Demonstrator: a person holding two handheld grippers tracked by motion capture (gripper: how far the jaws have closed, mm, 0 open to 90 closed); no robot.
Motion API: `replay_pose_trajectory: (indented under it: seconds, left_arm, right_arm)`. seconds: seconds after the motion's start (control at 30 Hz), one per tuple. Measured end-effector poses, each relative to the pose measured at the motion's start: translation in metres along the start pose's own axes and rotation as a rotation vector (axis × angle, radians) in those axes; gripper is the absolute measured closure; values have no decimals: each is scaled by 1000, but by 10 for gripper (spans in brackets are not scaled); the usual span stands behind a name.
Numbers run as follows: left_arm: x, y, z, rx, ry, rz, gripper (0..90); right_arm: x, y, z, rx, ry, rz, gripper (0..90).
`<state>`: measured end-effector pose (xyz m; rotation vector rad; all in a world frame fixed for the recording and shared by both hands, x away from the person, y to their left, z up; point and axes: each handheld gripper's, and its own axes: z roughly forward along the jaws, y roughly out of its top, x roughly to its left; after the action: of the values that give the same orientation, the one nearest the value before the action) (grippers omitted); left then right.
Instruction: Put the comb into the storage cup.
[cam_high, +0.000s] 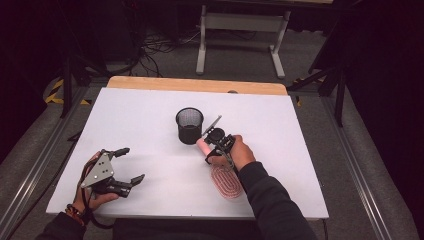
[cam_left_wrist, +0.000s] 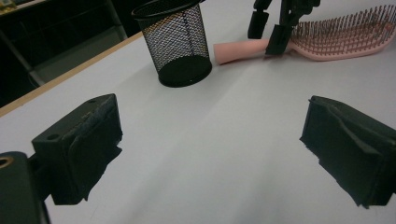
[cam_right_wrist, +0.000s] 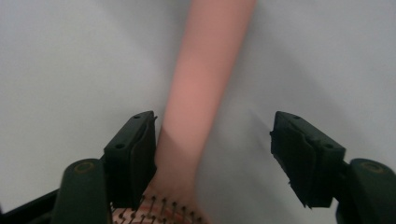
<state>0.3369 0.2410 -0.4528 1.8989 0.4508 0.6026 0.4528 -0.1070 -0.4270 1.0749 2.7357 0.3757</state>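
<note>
The pink hairbrush (cam_high: 226, 181) lies bristles-up near the tabletop's (cam_high: 150, 110) front edge, its smooth rounded handle between the spread fingers of the right gripper (cam_right_wrist: 212, 158), against the left-hand pad. Beside the handle stands a round black mesh cup (cam_high: 190, 125). The left gripper (cam_high: 125, 165), near the front-left corner, gapes wide, holding nothing.

White table (cam_high: 150, 115): mesh cup (cam_high: 189, 125), pink hairbrush (cam_high: 225, 181)

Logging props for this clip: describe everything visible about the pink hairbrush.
The pink hairbrush looks plastic, with a smooth rounded handle and an oval paddle head. It lies flat on the white table, bristles up, handle pointing toward the black mesh cup. The open right gripper straddles its neck, one jaw against the handle.
</note>
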Motion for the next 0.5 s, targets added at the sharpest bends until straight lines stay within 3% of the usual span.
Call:
replay_pose_trajectory:
  seconds: [0.2, 0.3, 0.47, 0.5]
  left_arm:
    - [0, 0, 0, 5, -1, -2, 60]
    - [0, 0, 1, 8, -8, -4, 59]
    - [-1, 0, 1, 10, -6, 2, 62]
    - [-2, 0, 1, 10, -7, 1, 62]
  right_arm:
    - [5, 1, 2, 28, 59, -31, 519]
    - [6, 2, 1, 42, 63, -36, 588]
    - [8, 2, 1, 44, 50, -38, 610]
    - [6, 0, 1, 30, 53, -38, 676]
